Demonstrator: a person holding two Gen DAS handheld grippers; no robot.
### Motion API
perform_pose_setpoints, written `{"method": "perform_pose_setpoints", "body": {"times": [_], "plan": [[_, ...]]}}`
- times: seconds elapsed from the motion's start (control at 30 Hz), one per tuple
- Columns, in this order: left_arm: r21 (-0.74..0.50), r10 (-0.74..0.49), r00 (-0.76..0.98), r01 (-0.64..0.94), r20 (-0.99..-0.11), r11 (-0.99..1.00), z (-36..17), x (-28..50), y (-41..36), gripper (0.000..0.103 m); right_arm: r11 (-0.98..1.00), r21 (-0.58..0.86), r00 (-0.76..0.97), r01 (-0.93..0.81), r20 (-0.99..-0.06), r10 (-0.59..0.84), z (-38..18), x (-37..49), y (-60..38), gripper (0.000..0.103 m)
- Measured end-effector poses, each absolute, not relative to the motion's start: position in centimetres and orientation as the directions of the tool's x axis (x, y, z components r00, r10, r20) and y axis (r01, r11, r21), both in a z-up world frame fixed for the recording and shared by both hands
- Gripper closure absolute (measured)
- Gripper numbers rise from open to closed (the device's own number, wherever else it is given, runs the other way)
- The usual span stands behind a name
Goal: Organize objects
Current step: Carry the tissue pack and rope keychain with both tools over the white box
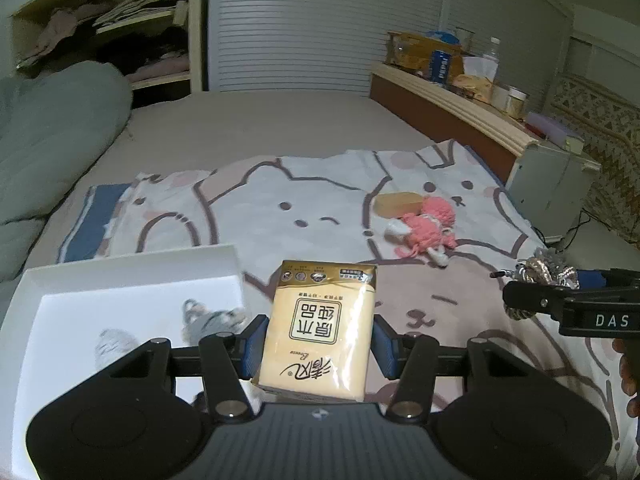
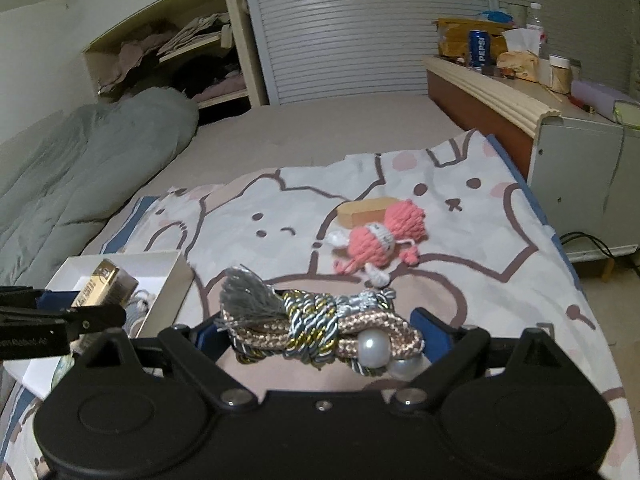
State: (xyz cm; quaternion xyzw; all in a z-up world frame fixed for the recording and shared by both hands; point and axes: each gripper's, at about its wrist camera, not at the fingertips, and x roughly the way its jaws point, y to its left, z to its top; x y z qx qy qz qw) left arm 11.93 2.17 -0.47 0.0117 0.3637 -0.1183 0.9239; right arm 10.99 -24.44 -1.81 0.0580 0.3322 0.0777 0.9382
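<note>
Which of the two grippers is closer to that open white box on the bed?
Left. The left gripper, clamping a yellow tissue pack, sits beside the open white box; the right gripper is farther off.

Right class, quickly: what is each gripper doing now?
Left gripper: closed on the tissue pack.
Right gripper: closed on the braided cord bundle.

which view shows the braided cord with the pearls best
The right wrist view: the braided cord fills the foreground between the right tongs, with its grey tassel, knot and two pearls all clear. The left wrist view catches only a small side glimpse of it at the frame's right edge, pearls hidden.
</note>
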Motion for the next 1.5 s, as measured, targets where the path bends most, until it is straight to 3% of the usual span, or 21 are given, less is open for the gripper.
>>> {"method": "perform_pose_setpoints", "body": {"times": [0.53,1.07,1.3,1.5], "plan": [[-0.063,-0.123,0.727,0.109,-0.675,0.992,0.2,9.4,12.2,0.049,0.972,0.143,0.736,-0.186,-0.636,0.234,-2.2,10.2,-17.4,0.009],[-0.026,-0.020,0.731,0.003,-0.682,1.000,-0.7,10.6,25.0,0.048,0.899,0.130,0.665,-0.417,-0.631,0.400,-1.7,11.2,-3.8,0.009],[-0.058,-0.038,0.721,-0.003,-0.692,0.998,-1.9,12.1,28.6,0.048,0.839,0.132,0.598,-0.528,-0.644,0.477,-2.9,11.5,2.8,0.009],[-0.035,-0.082,0.705,0.081,-0.704,0.996,-2.9,13.8,28.9,0.048,0.780,0.159,0.518,-0.605,-0.666,0.537,-4.5,11.7,8.1,0.009]]}}
